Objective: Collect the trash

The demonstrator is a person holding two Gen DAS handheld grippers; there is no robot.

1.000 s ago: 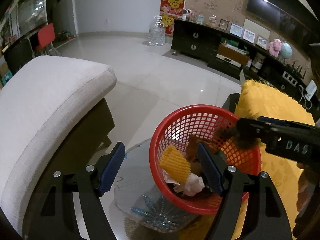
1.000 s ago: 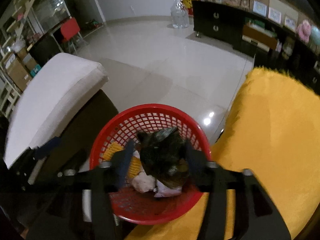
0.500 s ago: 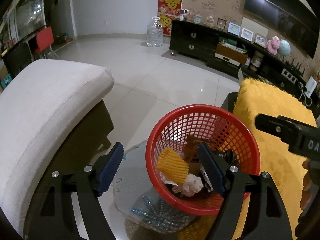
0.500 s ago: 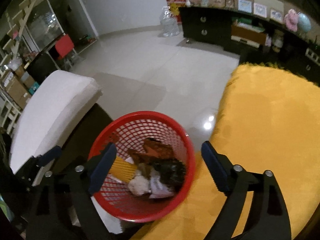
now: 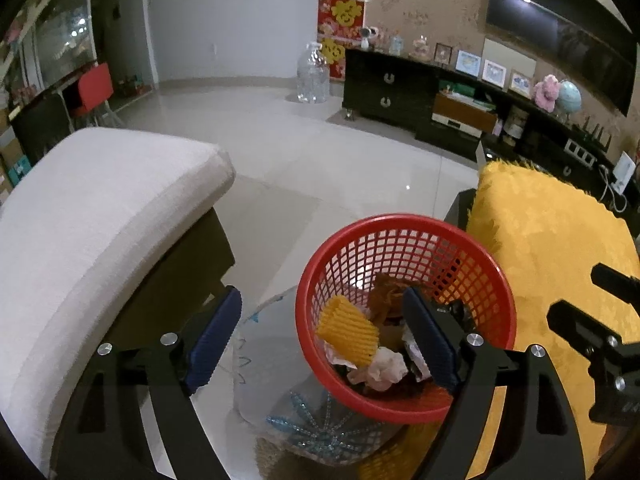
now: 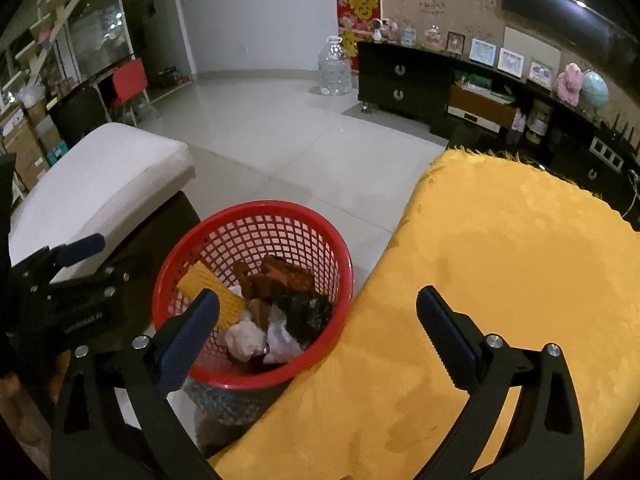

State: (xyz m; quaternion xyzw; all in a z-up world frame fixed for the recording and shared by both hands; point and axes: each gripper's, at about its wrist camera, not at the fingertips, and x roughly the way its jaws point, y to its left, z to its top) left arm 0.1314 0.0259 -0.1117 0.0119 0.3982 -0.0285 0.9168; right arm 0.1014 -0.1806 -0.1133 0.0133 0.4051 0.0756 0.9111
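A red mesh basket (image 5: 404, 227) stands beside the yellow table and also shows in the right wrist view (image 6: 256, 210). It holds trash: a yellow ribbed piece (image 5: 347, 330), white crumpled paper (image 6: 245, 338), brown wrappers (image 6: 276, 276) and a dark crumpled wrapper (image 6: 306, 314). My left gripper (image 5: 320, 340) is open and empty, its right finger over the basket. My right gripper (image 6: 316, 330) is open and empty above the basket's right rim and the table edge.
A yellow tablecloth (image 6: 500, 280) covers the table at right. A cream cushioned seat (image 5: 92, 216) is at left. A patterned bag (image 5: 308, 428) lies under the basket. A dark cabinet (image 5: 400, 88) and a water jug (image 5: 313, 78) stand across the tiled floor.
My right gripper opened and let the dark crumpled wrapper fall into the basket, then drew back up and to the right. The left gripper has barely moved.
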